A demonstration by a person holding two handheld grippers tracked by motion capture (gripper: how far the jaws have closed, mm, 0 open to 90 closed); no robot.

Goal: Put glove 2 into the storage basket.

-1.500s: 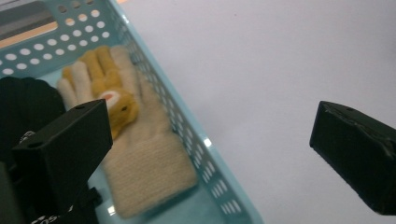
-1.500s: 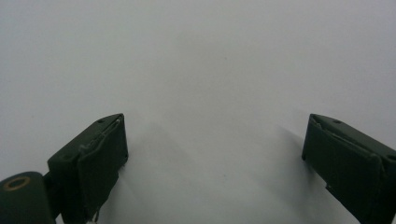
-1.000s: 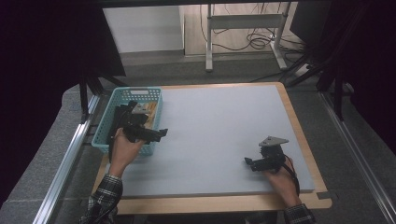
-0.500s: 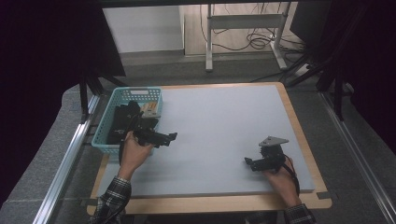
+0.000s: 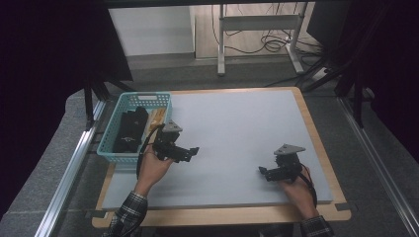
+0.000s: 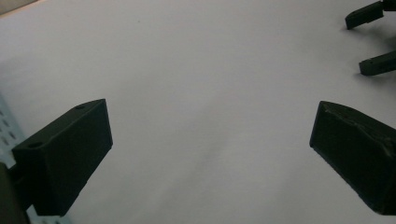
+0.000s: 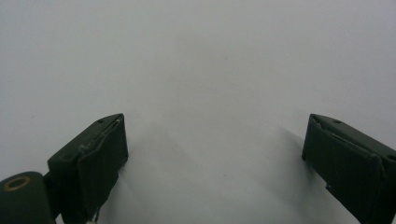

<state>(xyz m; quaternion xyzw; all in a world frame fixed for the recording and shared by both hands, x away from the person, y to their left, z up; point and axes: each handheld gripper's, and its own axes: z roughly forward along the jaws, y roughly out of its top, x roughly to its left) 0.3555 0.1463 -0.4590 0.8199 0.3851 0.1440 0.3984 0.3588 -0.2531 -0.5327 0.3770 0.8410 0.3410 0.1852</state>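
- High view: your left gripper [image 5: 191, 152] sits over the pale surface [image 5: 237, 128], just right of the teal basket [image 5: 112, 152], jaws spread and nothing between them. The grey plate rides on top and the cable loops back over your left hand [image 5: 154, 167].
- High view: the basket stands at the surface's left edge. It holds a dark bundle [image 5: 129, 129] on its left side and a tan item [image 5: 155, 117] along the right wall; what either one is cannot be told.
- High view: your right gripper [image 5: 264, 172] is low over the near right part of the surface, well apart from the left one and the basket, jaws pointing left.
- Left gripper view: both jaws stand wide apart over bare surface [image 6: 201, 84], empty. A strip of basket wall [image 6: 8, 126] shows at the left edge. The right gripper [image 6: 369, 39] appears at top right, its two jaws parted.
- Right gripper view: the jaws stand wide apart, close above plain surface [image 7: 201, 70], holding nothing.
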